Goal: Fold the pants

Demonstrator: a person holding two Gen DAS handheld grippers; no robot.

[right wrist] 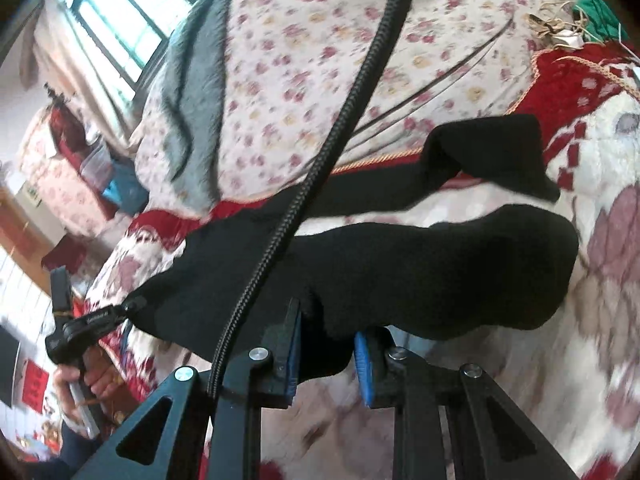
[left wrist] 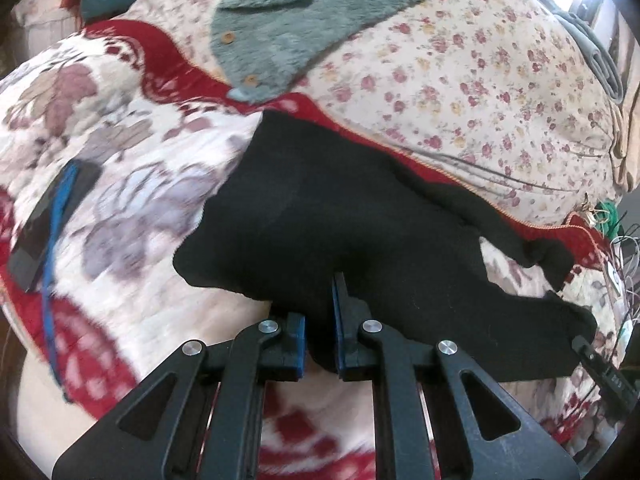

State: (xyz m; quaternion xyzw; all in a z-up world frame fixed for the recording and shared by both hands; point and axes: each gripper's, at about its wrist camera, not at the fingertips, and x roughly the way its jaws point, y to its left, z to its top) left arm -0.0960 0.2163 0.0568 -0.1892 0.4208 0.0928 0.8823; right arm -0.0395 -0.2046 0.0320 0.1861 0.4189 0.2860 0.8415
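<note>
Black pants (left wrist: 340,216) lie spread on a red and white floral blanket (left wrist: 120,160) on a bed. My left gripper (left wrist: 322,320) is shut on the near edge of the pants, with black cloth pinched between its blue pads (left wrist: 339,332). In the right wrist view the pants (right wrist: 420,272) hang lifted above the blanket (right wrist: 580,320), both legs trailing to the right. My right gripper (right wrist: 326,348) is shut on their near edge, with cloth bunched between the blue pads (right wrist: 366,368). The left gripper's handle (right wrist: 80,328) shows at the pants' left end.
A grey-green fleece garment (left wrist: 288,20) lies on a small-flowered quilt (left wrist: 460,92) behind the pants. A black cable (right wrist: 320,160) crosses the right wrist view. A grey garment (right wrist: 188,92) lies at the quilt's far edge by a window (right wrist: 120,20). Cords and clutter (left wrist: 616,248) sit at the right.
</note>
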